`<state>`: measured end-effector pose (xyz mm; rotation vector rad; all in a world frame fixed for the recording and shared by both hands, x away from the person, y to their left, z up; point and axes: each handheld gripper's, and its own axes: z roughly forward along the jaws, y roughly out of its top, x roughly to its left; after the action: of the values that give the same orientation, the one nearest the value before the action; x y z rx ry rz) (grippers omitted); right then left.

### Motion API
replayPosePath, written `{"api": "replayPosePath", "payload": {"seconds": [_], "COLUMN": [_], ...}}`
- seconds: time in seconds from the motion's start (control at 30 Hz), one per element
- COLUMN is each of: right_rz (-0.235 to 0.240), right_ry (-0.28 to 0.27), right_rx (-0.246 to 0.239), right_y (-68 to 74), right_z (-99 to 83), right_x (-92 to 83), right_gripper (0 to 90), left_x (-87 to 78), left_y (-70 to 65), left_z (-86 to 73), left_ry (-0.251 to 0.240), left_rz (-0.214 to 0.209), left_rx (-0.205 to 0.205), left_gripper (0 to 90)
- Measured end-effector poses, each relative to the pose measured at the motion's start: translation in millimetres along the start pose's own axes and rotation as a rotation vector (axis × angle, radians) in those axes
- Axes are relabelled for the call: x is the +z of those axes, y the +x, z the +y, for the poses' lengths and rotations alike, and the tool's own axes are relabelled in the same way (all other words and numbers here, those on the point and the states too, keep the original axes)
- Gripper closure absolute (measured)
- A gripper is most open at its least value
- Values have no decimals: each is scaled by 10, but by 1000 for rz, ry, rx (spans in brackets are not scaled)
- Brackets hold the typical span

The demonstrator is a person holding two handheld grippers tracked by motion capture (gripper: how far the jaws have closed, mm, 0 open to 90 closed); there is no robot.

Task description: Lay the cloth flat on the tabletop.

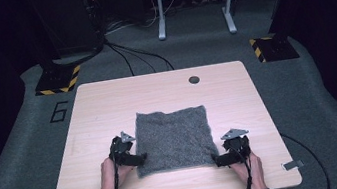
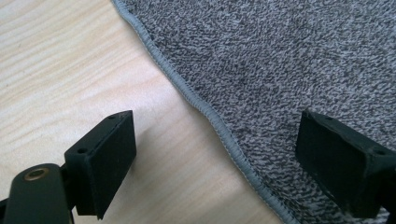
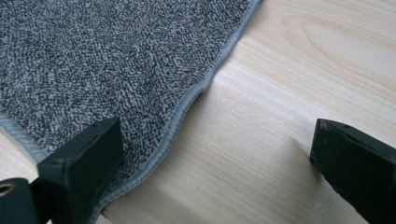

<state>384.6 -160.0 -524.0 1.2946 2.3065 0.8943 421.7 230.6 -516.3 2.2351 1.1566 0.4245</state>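
High view first: you hold the left gripper (image 1: 140,158) at the near left corner of the grey towel (image 1: 175,136), which lies flat on the table (image 1: 102,104), and the right gripper (image 1: 218,160) at its near right corner. Both tips sit right at the cloth's edge.

Left gripper view: your jaws stand wide open with nothing pinched. The towel's (image 2: 280,60) stitched hem (image 2: 205,109) runs diagonally between them; the right-hand jaw is over the cloth, the left-hand jaw over bare table (image 2: 60,60).

Right gripper view: your jaws are open here too, gripping nothing. The left-hand jaw sits over the towel (image 3: 93,60) near its corner, the hem (image 3: 187,105) curves up through the gap beside it, and the right-hand jaw is over bare table (image 3: 289,84), well apart from the cloth.
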Motion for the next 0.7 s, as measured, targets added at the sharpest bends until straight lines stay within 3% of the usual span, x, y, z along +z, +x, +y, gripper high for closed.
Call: {"api": "replayPosePath", "payload": {"seconds": [0.23,0.4,0.7], "right_rz": [9,32,62], "right_ry": [6,-22,-76], "right_rx": [-11,-9,-26], "right_y": [23,35,100], "right_z": [-25,-32,182], "right_x": [-29,-71,-178], "right_gripper": [26,29,30], "left_x": [-26,-94,-185], "left_y": [-8,79,245], "left_z": [-12,16,117], "left_ry": [13,-17,-36], "left_rz": [0,-9,-19], "left_rx": [10,-19,-47], "left_gripper": [100,87,85]}}
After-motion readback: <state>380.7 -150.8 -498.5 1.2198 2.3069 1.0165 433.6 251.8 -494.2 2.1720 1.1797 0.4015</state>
